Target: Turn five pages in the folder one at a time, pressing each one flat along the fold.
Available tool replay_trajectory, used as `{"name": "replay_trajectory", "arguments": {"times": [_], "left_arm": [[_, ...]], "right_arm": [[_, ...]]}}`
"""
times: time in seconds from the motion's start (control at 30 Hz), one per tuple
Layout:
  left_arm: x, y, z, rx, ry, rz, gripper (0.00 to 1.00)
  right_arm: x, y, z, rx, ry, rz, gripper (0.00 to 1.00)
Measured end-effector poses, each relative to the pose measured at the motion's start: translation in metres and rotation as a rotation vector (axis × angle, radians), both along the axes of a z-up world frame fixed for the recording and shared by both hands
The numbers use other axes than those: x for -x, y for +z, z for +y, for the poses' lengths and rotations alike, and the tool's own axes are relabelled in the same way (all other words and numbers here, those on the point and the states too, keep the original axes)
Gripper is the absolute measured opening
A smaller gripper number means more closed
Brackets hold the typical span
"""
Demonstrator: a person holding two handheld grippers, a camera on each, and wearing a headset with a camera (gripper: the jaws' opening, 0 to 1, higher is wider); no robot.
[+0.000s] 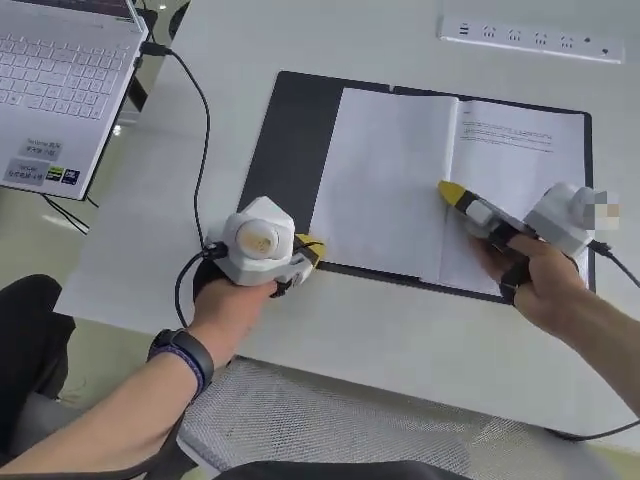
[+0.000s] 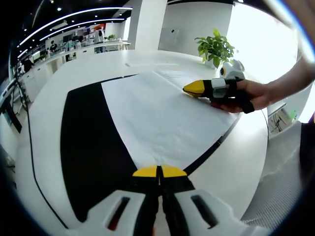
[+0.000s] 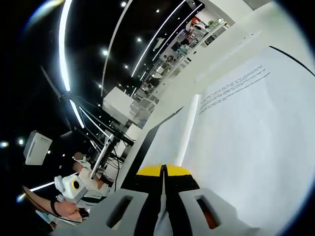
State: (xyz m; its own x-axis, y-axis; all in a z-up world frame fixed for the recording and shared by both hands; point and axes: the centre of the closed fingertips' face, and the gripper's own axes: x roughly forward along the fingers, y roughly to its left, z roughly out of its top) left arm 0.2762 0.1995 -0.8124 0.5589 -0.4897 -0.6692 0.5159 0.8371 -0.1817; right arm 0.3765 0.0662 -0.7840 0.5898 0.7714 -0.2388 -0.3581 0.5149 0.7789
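Note:
An open black folder (image 1: 285, 150) lies on the white table, a blank white page (image 1: 385, 180) turned to its left and a printed page (image 1: 520, 150) on its right. My right gripper (image 1: 447, 190) is shut, its yellow tips resting on the paper by the fold (image 1: 448, 190). In the right gripper view the shut tips (image 3: 163, 170) point along the fold (image 3: 187, 130). My left gripper (image 1: 312, 246) is shut at the folder's near left edge; in its own view the tips (image 2: 159, 171) sit over the page's near corner, with the right gripper (image 2: 194, 88) beyond.
A white laptop (image 1: 60, 80) sits at the far left with a black cable (image 1: 200, 120) running toward my left hand. A white power strip (image 1: 530, 38) lies at the back right. The table's near edge (image 1: 330, 375) runs just below both hands.

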Motion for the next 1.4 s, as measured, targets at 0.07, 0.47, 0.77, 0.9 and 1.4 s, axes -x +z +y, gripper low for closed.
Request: {"name": "replay_trajectory", "arguments": {"times": [0.07,0.47,0.77,0.9,1.4], "left_arm": [[-0.001,-0.002,0.001,-0.003,-0.004,-0.001,0.00],[-0.003,-0.006,0.002,-0.012,-0.003,-0.004,0.00],[-0.003,-0.007,0.002,-0.015,-0.003,-0.008,0.00],[-0.003,-0.007,0.002,-0.018,-0.005,-0.011,0.00],[-0.002,-0.007,0.000,-0.042,-0.021,-0.014,0.00]], "right_arm": [[0.006,0.000,0.000,-0.001,0.005,0.002,0.00],[0.051,-0.001,0.003,0.010,0.070,0.017,0.00],[0.086,-0.003,0.005,0.041,0.124,0.021,0.00],[0.097,-0.004,0.006,0.083,0.155,0.012,0.00],[0.104,-0.015,-0.002,0.107,0.166,0.048,0.00]]}}
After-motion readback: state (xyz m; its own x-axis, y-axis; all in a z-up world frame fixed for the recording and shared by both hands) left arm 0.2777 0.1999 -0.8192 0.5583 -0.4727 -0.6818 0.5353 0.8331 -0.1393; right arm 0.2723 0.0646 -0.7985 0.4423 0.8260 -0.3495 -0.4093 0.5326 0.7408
